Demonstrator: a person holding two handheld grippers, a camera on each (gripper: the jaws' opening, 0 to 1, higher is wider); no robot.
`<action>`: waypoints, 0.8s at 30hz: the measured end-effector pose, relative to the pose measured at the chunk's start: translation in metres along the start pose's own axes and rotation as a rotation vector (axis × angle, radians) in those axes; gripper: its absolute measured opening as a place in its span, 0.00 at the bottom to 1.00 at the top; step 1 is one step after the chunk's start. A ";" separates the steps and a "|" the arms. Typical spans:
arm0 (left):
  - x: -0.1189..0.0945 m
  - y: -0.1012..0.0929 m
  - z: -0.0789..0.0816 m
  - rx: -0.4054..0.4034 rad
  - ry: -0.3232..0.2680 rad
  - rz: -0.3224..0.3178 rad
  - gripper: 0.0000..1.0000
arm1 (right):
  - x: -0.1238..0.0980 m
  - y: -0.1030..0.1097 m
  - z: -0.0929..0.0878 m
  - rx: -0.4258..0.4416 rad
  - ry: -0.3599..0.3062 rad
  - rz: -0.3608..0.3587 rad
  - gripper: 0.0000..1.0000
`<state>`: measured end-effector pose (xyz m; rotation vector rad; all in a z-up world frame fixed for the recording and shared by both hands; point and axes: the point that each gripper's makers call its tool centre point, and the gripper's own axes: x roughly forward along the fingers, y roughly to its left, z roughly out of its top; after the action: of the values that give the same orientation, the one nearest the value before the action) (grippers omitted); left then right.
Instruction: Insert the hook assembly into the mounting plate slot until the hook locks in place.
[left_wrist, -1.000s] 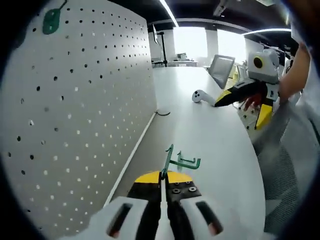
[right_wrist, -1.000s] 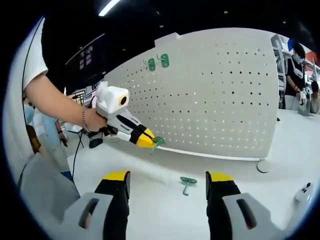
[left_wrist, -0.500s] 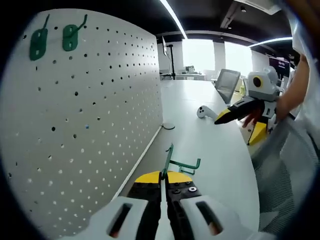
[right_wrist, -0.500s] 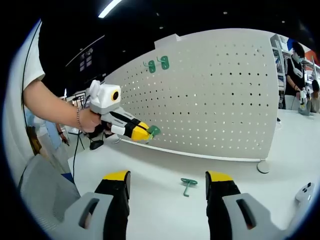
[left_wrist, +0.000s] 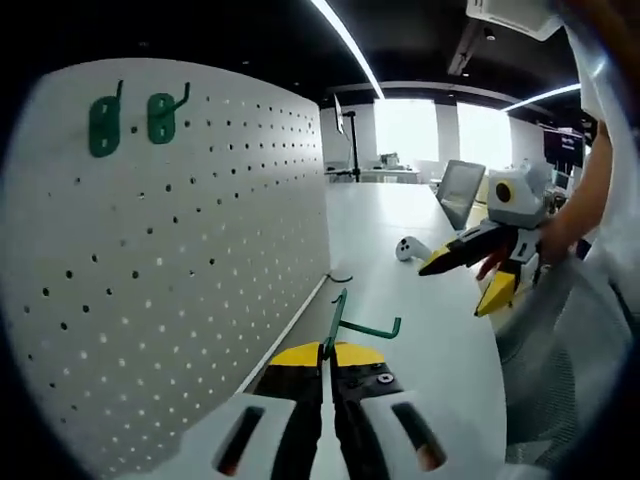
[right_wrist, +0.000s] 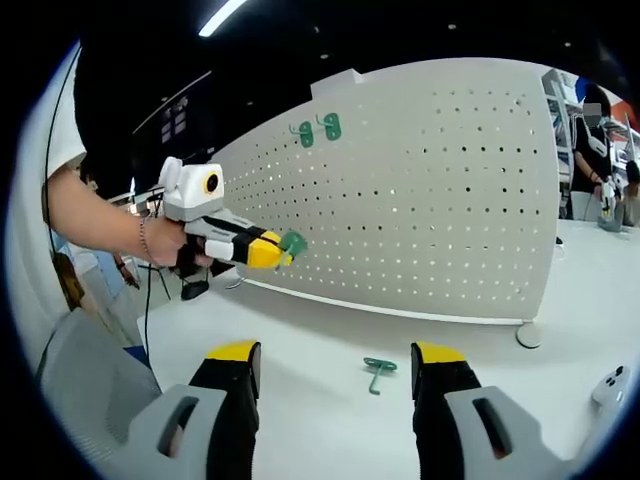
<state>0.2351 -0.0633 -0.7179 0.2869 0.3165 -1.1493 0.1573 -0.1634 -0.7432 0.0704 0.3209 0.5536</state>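
- A green hook (left_wrist: 350, 325) is pinched between the closed jaws of the left gripper (left_wrist: 328, 352), raised above the white table (left_wrist: 420, 320) and close to the face of the pegboard (left_wrist: 180, 260).
- In the right gripper view the same hook (right_wrist: 293, 243) shows as a green piece at the yellow tips of the left gripper (right_wrist: 268, 250), which a hand (right_wrist: 175, 250) holds up in front of the pegboard (right_wrist: 450, 200).
- Two more green hooks (left_wrist: 130, 120) already hang side by side near the top of the board; they also show in the right gripper view (right_wrist: 318, 128).
- The right gripper (right_wrist: 335, 365) is open, its jaws wide apart and holding nothing, low over the table (right_wrist: 330, 420).
- Another green hook (right_wrist: 378, 370) lies flat on the table between those jaws, well apart from the board.
- A white controller (left_wrist: 408, 247) rests on the table farther off; it appears at the edge of the right gripper view too (right_wrist: 610, 385).
- The right gripper (left_wrist: 475, 265) shows in the left gripper view, held by the person's hand (left_wrist: 545, 240).
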 end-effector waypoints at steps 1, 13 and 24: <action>-0.002 0.000 0.002 -0.007 -0.009 0.006 0.01 | 0.000 0.000 0.000 -0.001 0.000 0.001 0.59; -0.026 -0.003 0.023 -0.063 -0.132 0.063 0.01 | 0.000 0.002 0.001 -0.002 -0.007 0.006 0.59; -0.048 -0.011 0.036 -0.094 -0.217 0.085 0.01 | 0.001 0.003 0.001 -0.007 -0.007 0.013 0.59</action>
<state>0.2106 -0.0404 -0.6668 0.0903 0.1647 -1.0677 0.1564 -0.1602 -0.7414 0.0680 0.3115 0.5676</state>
